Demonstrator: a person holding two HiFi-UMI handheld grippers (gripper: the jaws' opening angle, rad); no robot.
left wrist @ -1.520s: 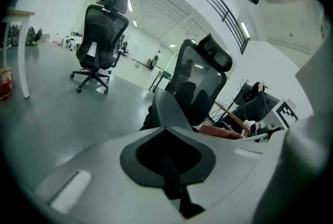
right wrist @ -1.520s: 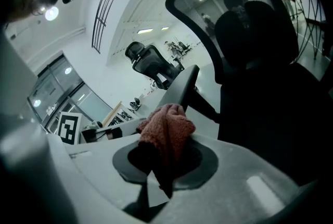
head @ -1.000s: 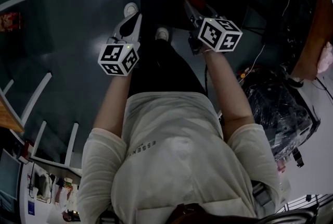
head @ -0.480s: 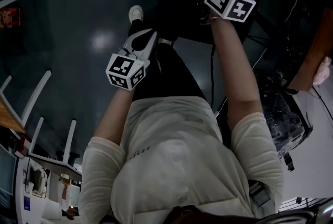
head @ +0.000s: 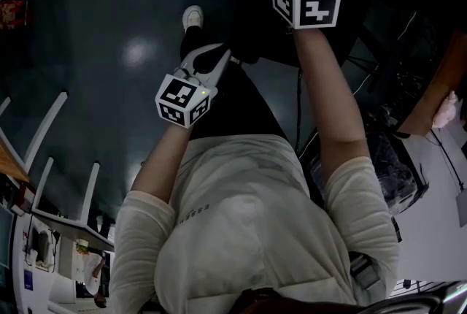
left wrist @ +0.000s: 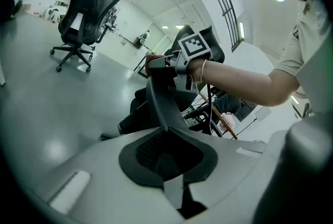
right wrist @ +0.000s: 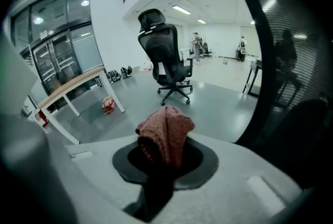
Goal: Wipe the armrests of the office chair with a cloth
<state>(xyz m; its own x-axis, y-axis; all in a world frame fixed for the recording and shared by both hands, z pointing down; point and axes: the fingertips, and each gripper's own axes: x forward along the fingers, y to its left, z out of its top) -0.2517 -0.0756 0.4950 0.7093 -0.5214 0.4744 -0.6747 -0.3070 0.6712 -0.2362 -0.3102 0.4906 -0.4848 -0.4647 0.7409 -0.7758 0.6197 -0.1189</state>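
Facing the black mesh office chair point(right wrist: 283, 56), the person is holding both tools toward it; its armrests are too dim to pick out. The left gripper point(left wrist: 167, 151) is waiting with jaws apart and empty, a curved black chair part rising just beyond them. The right gripper point(right wrist: 164, 163) is pinching the reddish cloth point(right wrist: 165, 132), which is bunching above the jaws. Being light, limp and fuzzy, it is probably best gripped on a thick fold, leaving loose fabric for pressing along each armrest.
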